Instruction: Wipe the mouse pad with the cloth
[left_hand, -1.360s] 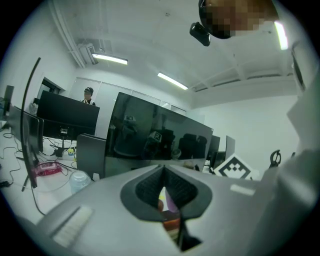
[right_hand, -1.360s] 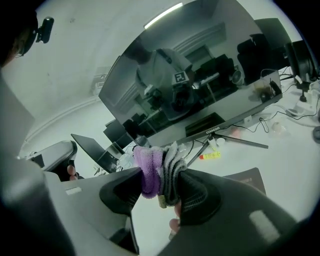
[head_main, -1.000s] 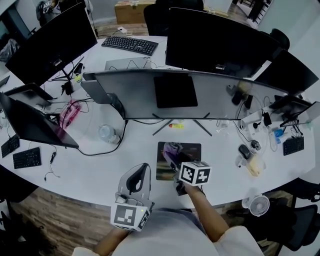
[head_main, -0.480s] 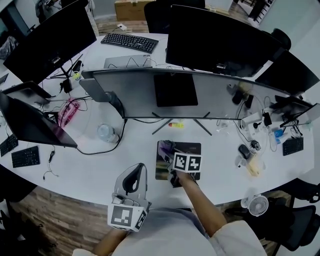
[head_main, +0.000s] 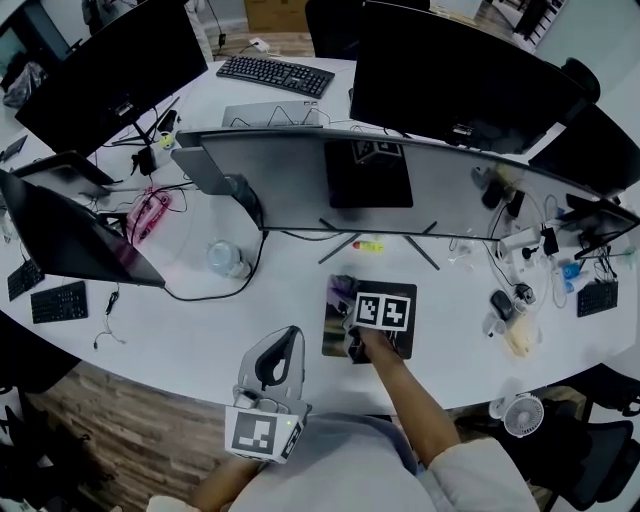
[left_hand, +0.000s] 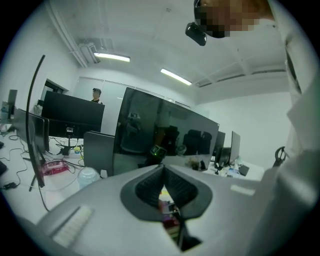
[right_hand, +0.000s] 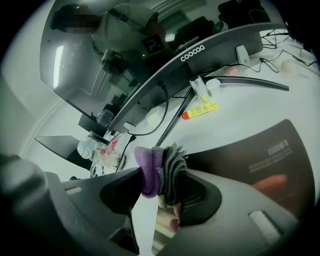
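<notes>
The wiping step is judged to be in hand. The cloth, purple and grey, is bunched into a fold and clamped between the jaws of the right gripper, which are closed on it. In the head view this gripper is held over the left part of the mouse pad, with the cloth at the pad's far left corner. The pad lies flat on the tabletop, just in front of the foot of the curved monitor. In the right gripper view the fold is seen jutting past the jaws at the pad's edge. Whether it is actually pressed against the pad cannot be told.

The left gripper is kept off the work, at the near edge of the tabletop and apart from the pad. Its jaws are brought together with nothing between them.

For the next move, the cloth would need to be pressed down on the pad and drawn across toward the uncovered right side. Light, even pressure is called for, since the pad could probably be dragged along the smooth tabletop.
</notes>
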